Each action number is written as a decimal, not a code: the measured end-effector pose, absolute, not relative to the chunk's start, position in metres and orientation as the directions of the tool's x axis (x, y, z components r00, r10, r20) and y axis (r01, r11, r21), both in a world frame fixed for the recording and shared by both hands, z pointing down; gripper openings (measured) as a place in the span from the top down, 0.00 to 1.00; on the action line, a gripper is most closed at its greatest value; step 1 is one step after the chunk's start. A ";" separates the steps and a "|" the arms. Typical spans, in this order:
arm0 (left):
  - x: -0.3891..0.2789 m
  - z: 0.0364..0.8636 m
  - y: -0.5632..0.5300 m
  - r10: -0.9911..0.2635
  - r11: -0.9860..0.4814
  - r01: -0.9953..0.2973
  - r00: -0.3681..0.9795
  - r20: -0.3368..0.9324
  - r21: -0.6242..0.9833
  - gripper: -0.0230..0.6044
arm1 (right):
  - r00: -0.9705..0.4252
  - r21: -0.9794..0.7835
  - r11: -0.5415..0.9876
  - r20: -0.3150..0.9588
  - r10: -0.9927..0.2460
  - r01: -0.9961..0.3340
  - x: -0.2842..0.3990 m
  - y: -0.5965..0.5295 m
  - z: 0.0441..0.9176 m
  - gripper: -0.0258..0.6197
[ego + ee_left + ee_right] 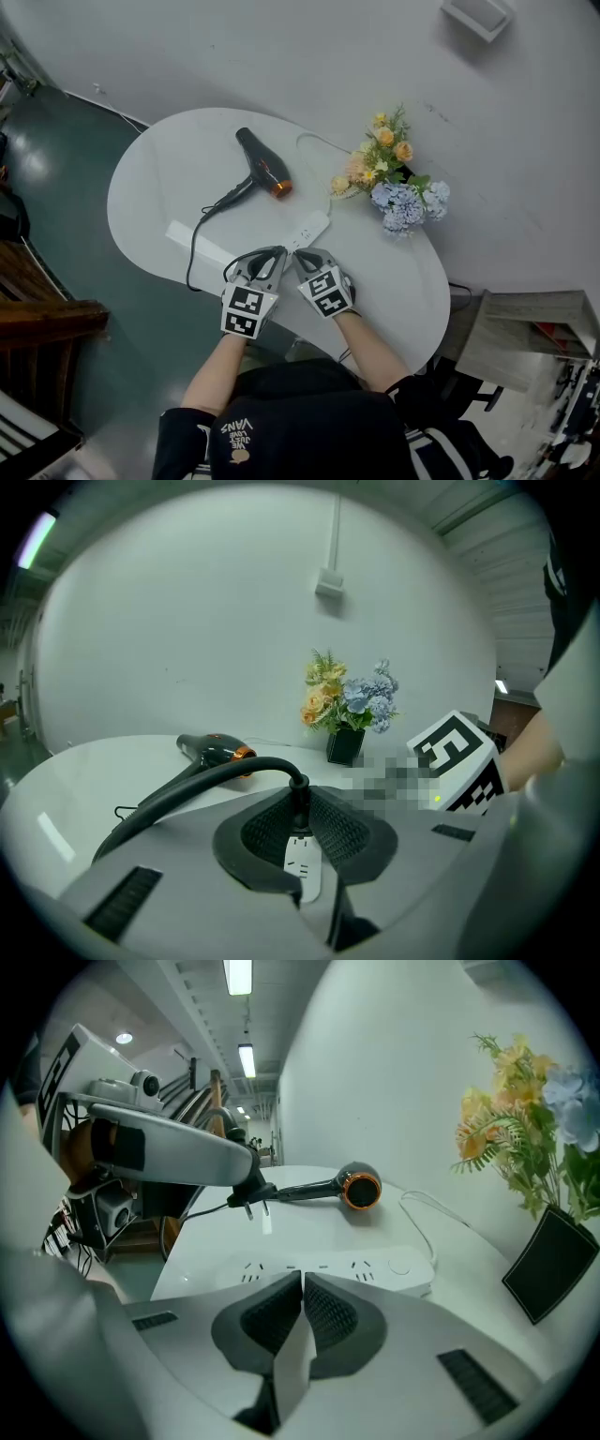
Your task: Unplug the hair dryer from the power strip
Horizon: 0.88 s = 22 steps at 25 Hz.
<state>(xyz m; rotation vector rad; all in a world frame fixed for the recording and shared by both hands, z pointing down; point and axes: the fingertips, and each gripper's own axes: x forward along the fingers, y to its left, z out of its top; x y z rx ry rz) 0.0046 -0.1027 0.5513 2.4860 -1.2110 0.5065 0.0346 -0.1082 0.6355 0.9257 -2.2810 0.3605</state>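
Left tool (300,803) is closed on the black plug (246,1191) of the hair dryer (263,165), its ribbed pads pressing the plug body from both sides. The plug hangs in the air above the table (159,187). Its two bare prongs point down and are clear of the power strip (328,1273), so the dryer is unplugged. From the plug the black cord (202,780) arches up, drops off to the left, and runs back across the table to the dryer. The dryer lies on its side near the far edge of the table, with its orange-ringed nozzle towards the flowers (392,178).

The right tool (302,1283) has its jaws shut tight with nothing gripped between the pads. Its tips sit at the near end of the white power strip, and I cannot tell for certain whether they press on it. The strip lies flat on the table just ahead of both tools, sockets facing up, and its white cable (419,1222) curls away behind it. The flowers stand in a dark vase (345,746) at the back right of the table, well apart from the dryer.
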 end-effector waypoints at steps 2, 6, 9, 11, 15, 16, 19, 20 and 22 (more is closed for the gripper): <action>0.000 0.548 -0.101 -0.688 -0.581 -0.802 0.574 0.443 0.138 0.87 | -0.544 -0.021 0.708 0.656 -0.524 -0.706 0.034 -0.108 0.635 0.89; -0.011 0.542 -0.097 -0.695 -0.579 -0.804 0.575 0.432 0.138 0.87 | -0.527 -0.014 0.693 0.660 -0.535 -0.721 0.035 -0.108 0.633 0.89; -0.019 0.536 -0.095 -0.695 -0.587 -0.798 0.583 0.421 0.135 0.87 | -0.518 -0.009 0.662 0.631 -0.578 -0.749 0.038 -0.108 0.623 0.89; -0.024 0.530 -0.094 -0.691 -0.597 -0.790 0.595 0.410 0.139 0.87 | -0.514 -0.016 0.634 0.602 -0.611 -0.773 0.040 -0.107 0.610 0.89; -0.032 0.521 -0.090 -0.674 -0.632 -0.763 0.626 0.392 0.134 0.87 | -0.509 -0.056 0.571 0.530 -0.678 -0.819 0.040 -0.102 0.580 0.89; -0.034 0.519 -0.088 -0.668 -0.642 -0.755 0.635 0.388 0.132 0.87 | -0.505 -0.065 0.554 0.512 -0.695 -0.830 0.039 -0.100 0.572 0.89; -0.038 0.513 -0.082 -0.651 -0.672 -0.730 0.662 0.372 0.125 0.87 | -0.485 -0.073 0.514 0.468 -0.739 -0.855 0.037 -0.091 0.552 0.89; -0.040 0.510 -0.080 -0.646 -0.680 -0.723 0.670 0.366 0.122 0.87 | -0.479 -0.074 0.504 0.455 -0.751 -0.860 0.035 -0.088 0.546 0.89; -0.044 0.506 -0.076 -0.636 -0.697 -0.708 0.685 0.355 0.119 0.87 | -0.469 -0.081 0.484 0.428 -0.773 -0.871 0.032 -0.081 0.534 0.89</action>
